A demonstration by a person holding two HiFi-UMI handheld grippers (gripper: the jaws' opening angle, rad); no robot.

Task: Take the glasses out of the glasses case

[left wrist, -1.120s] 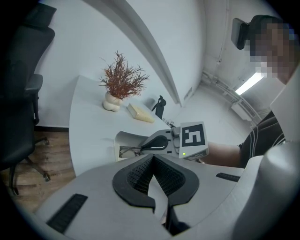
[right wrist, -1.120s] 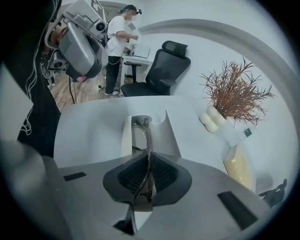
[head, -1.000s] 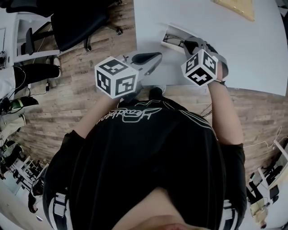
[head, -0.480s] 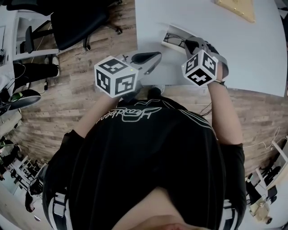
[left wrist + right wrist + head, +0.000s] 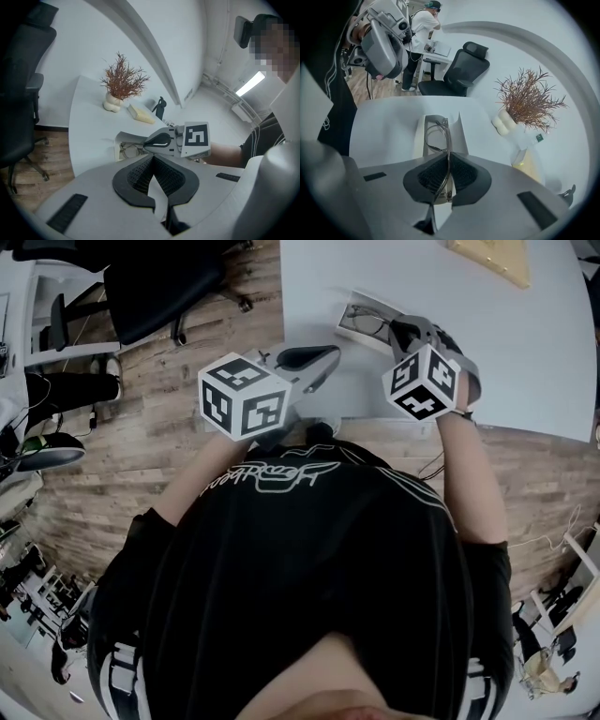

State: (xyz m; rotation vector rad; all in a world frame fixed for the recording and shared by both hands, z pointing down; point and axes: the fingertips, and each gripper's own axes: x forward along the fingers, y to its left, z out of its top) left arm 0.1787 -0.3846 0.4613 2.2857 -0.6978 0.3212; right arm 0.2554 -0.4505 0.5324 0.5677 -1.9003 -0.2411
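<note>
An open white glasses case (image 5: 349,307) lies near the front left corner of the white table (image 5: 525,352). Thin-framed glasses (image 5: 368,324) lie partly over it. My right gripper (image 5: 398,331) is shut on the glasses' frame. In the right gripper view, the frame (image 5: 436,133) runs from between the pads (image 5: 461,176) out above the case (image 5: 459,133). My left gripper (image 5: 328,357) hovers at the table's front edge, left of the case, shut on nothing. The left gripper view shows its tips (image 5: 153,157) meeting, with the case (image 5: 123,145) and the right gripper (image 5: 158,140) beyond.
A reddish dried plant in a white vase (image 5: 527,101) and a yellow block (image 5: 529,166) stand farther back on the table. A black office chair (image 5: 159,287) is on the wooden floor to the left. The table's curved edge (image 5: 281,334) runs just left of the case.
My right gripper has shifted slightly farther along the table with the glasses in it. The left gripper has barely moved.
</note>
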